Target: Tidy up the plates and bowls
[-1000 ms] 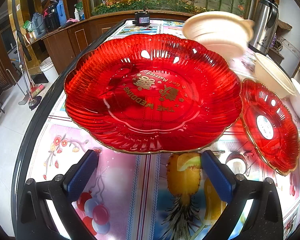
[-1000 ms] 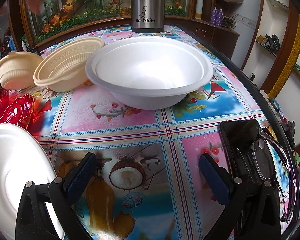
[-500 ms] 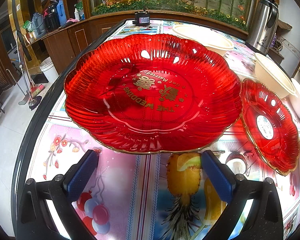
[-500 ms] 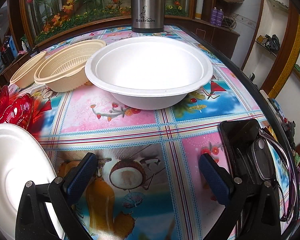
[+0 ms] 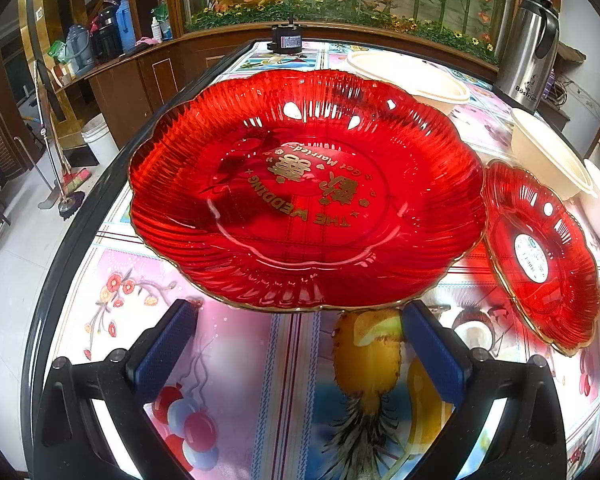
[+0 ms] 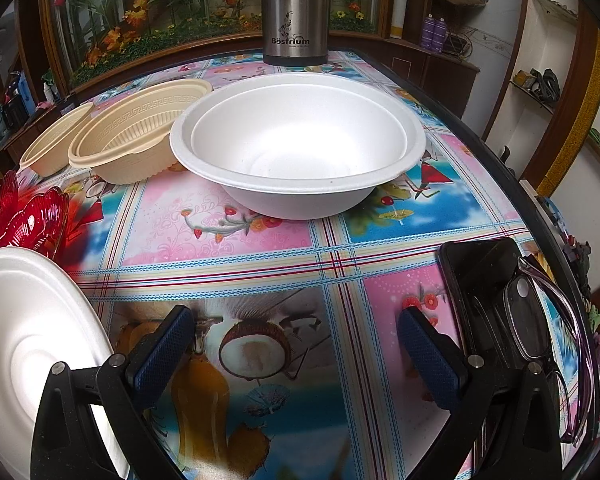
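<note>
The beige bowl [image 5: 412,80] has landed on the worktop [image 5: 236,360] behind my large red plate [image 5: 304,188]. Both tools, left tool [image 5: 298,344] and right tool [image 6: 292,348], are wide and hold nothing. I think stacking comes next: close on the plate's near rim.

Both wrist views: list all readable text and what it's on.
"THE WEDDING" and "Get Married", gold letters, with gold Chinese characters, on the large red plate.
"Böstrium" on the steel thermos, clear in the right wrist view; in the left wrist view only part of the word shows.
Round white sticker on the small red plate: print too small to read.
Label on the black device at the far table edge: too blurred to read.
</note>
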The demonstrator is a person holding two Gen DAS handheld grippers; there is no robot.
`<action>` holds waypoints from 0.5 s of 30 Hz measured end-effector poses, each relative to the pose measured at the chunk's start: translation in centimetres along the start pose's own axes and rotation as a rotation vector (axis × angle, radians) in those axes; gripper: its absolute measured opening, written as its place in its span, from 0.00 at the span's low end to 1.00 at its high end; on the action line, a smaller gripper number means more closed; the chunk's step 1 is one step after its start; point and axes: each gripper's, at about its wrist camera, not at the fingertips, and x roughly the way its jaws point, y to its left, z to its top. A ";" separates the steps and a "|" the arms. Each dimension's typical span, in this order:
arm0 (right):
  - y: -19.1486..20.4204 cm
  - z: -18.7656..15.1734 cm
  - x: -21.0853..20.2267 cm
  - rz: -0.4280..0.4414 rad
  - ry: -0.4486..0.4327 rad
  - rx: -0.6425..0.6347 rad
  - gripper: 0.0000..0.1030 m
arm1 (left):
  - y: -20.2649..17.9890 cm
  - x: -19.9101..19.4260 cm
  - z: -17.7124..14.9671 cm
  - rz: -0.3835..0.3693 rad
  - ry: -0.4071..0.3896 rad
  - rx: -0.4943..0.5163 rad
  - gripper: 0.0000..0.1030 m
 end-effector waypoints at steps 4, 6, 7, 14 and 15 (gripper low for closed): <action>0.0 0.0 -0.1 0.007 0.005 -0.010 0.99 | -0.4 -0.1 -0.1 0.024 0.002 -0.025 1.00; -0.2 -0.1 -0.1 0.028 0.014 -0.039 0.99 | -0.5 -0.2 -0.1 0.029 0.004 -0.031 1.00; -0.1 -0.3 -0.3 0.036 0.016 -0.044 0.99 | -0.5 -0.2 -0.2 0.032 0.006 -0.032 1.00; -1.7 -1.2 -2.3 0.136 0.004 -0.024 0.99 | -0.8 -1.1 -0.9 0.013 0.065 -0.020 1.00; -2.4 -1.2 -3.0 0.149 -0.021 0.002 0.99 | -0.8 -1.5 -1.1 -0.001 0.056 -0.022 1.00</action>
